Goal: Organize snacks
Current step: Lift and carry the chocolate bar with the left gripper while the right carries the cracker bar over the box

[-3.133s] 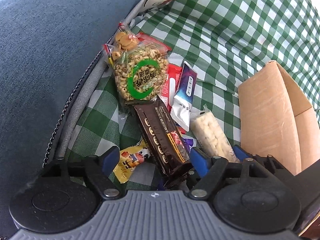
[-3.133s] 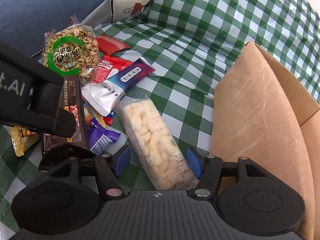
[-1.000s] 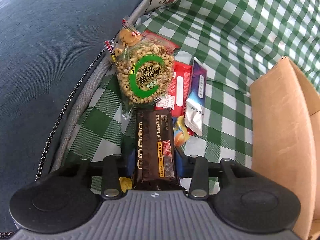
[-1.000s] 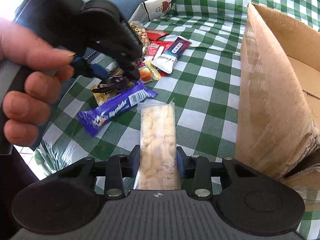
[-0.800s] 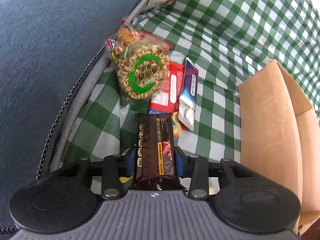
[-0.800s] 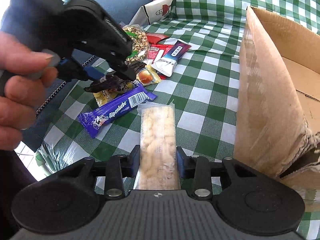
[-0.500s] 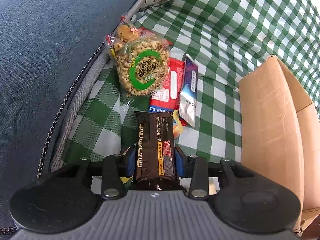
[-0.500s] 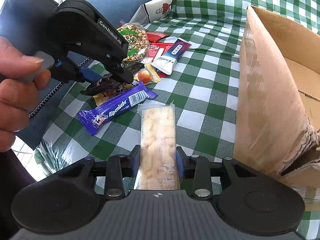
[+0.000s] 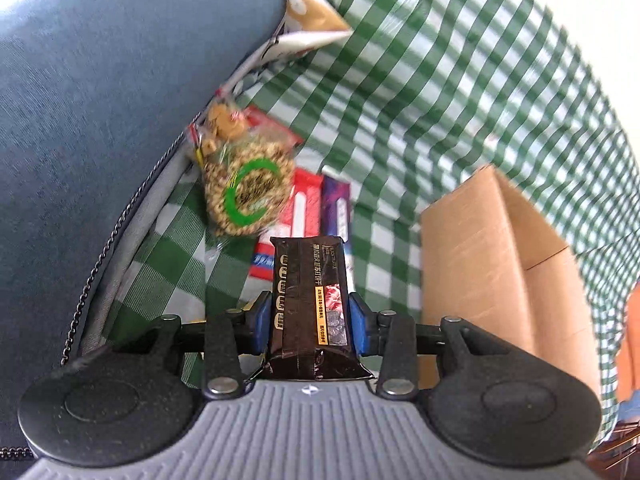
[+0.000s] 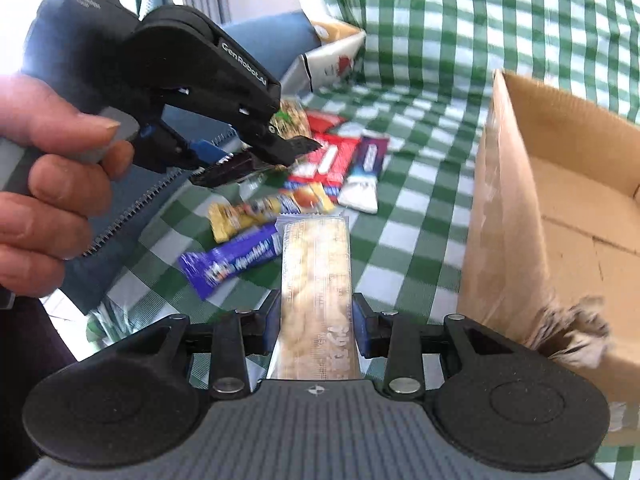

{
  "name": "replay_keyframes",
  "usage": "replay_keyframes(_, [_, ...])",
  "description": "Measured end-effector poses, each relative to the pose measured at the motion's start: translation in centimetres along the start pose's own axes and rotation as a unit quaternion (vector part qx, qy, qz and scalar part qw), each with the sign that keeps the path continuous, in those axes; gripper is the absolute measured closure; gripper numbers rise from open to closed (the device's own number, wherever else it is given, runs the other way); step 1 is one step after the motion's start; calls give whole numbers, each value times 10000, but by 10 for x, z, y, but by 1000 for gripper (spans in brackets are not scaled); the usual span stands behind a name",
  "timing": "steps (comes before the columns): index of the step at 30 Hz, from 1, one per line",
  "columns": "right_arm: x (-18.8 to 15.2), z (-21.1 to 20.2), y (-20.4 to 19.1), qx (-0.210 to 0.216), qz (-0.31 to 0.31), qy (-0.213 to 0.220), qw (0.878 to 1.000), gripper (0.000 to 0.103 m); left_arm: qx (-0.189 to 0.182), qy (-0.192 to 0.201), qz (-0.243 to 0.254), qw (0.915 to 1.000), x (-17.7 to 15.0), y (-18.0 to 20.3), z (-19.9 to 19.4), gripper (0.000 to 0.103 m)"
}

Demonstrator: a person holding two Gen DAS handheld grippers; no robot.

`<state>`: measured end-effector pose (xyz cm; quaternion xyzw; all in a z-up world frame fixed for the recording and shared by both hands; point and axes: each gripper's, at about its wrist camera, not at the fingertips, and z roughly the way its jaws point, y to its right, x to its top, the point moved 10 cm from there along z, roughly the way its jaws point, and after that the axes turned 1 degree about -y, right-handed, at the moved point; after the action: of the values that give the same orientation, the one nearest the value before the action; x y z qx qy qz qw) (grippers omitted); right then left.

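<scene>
My left gripper (image 9: 308, 316) is shut on a dark brown snack bar (image 9: 308, 280) and holds it above the checked cloth; it also shows in the right wrist view (image 10: 240, 168). My right gripper (image 10: 316, 320) is shut on a clear pack of pale puffed sticks (image 10: 316, 264), lifted off the cloth. An open cardboard box (image 10: 560, 216) stands to the right, also in the left wrist view (image 9: 488, 264). A round cereal pack with a green ring (image 9: 246, 196) lies ahead of the left gripper.
On the green checked cloth (image 10: 420, 184) lie a purple bar (image 10: 232, 264), a yellow pack (image 10: 256, 212), red packs (image 10: 332, 160) and a purple-white sachet (image 10: 366, 176). A blue cushion with a zipper (image 9: 100, 120) lies left. A paper bag (image 9: 312, 24) is at the back.
Both grippers have risen with their snacks; the pile looks smaller and farther. The left gripper has lifted higher in the right wrist view. Both views are motion-blurred.
</scene>
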<state>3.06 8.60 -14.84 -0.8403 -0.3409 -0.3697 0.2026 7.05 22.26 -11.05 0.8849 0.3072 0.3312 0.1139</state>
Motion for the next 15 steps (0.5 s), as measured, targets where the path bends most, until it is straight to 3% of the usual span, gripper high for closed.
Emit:
replay_keyframes(8, [48, -53, 14, -39, 174, 801, 9966, 65, -300, 441, -143, 9985, 14, 9, -28, 60])
replay_keyframes(15, [100, -107, 69, -254, 202, 1573, 9870, 65, -718, 676, -136, 9950, 24, 41, -41, 60])
